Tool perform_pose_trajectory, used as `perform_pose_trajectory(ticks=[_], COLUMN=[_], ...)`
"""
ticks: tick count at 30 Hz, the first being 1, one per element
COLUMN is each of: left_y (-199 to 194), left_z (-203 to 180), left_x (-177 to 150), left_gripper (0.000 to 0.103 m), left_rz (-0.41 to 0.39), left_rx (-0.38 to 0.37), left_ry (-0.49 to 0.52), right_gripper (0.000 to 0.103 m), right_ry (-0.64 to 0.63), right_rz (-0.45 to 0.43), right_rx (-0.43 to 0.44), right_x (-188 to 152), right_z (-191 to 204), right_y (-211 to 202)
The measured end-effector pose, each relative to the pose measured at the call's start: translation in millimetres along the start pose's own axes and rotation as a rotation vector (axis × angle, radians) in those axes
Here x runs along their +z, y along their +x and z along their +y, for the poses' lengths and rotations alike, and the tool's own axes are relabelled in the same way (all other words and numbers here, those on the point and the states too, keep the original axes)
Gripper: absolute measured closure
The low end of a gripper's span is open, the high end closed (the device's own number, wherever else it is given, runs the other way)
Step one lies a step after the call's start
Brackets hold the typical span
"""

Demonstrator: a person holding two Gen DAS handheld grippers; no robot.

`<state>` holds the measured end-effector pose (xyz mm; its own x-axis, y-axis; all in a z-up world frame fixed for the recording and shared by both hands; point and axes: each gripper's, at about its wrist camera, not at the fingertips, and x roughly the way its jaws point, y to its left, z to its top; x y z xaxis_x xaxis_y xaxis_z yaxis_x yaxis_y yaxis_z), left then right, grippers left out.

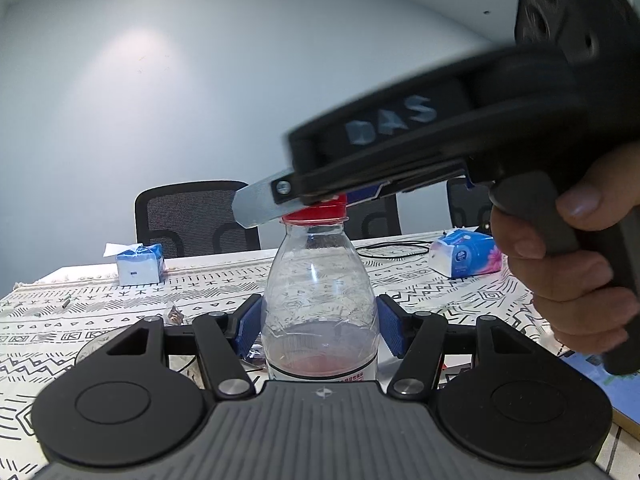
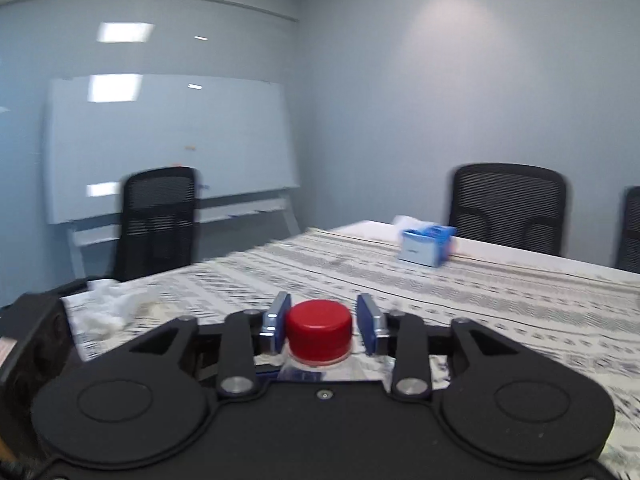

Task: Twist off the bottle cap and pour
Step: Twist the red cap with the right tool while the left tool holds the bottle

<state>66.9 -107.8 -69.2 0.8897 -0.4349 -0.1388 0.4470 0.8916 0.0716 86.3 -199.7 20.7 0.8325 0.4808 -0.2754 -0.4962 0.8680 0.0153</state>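
A clear plastic bottle (image 1: pixel 320 300) with a little pink liquid at the bottom stands upright on the patterned tablecloth (image 1: pixel 80 312). My left gripper (image 1: pixel 320 322) is shut on the bottle's body, blue pads pressing both sides. The red cap (image 1: pixel 316 212) is on the neck. My right gripper (image 2: pixel 323 322) reaches in from the right at cap height; its blue pads (image 2: pixel 368 322) stand on either side of the red cap (image 2: pixel 319 328), the left pad against it and a narrow gap on the right. A hand holds the right gripper's handle (image 1: pixel 560 232).
A blue tissue box (image 1: pixel 138 266) stands at the far left of the table, and a soft tissue pack (image 1: pixel 466 252) at the far right with a black cable beside it. Crumpled white tissue (image 2: pixel 112 308) lies on the table. Black mesh chairs (image 1: pixel 192 220) line the far edge.
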Motion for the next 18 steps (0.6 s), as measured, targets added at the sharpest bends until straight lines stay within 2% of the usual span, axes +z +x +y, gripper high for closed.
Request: perform_pose_trajectory(ticks=[2,7,14,18], left_y=[0,0,-2,-2], left_z=[-1,-4,-7,-10], left_x=[0,-1,-1,-2], left_gripper=[0.045,0.045,0.044,0.044], left_rz=[-0.003,-0.006,-0.008,-0.012], left_rx=[0.005,0.015,0.023,0.03], left_ry=[0.006,0.011,0.022,0.032], right_gripper=[0.056,0.056,0.056,0.057], right_ry=[0.014,0.015,-0.032,-0.013], right_rz=[0.01,0.0,-0.022,-0.027], right_rx=[-0.067,-0.172,-0.228,-0.242], right_x=[1,1,-2,-4], right_z=[10,26,45,43], right_y=[2,5,2,1])
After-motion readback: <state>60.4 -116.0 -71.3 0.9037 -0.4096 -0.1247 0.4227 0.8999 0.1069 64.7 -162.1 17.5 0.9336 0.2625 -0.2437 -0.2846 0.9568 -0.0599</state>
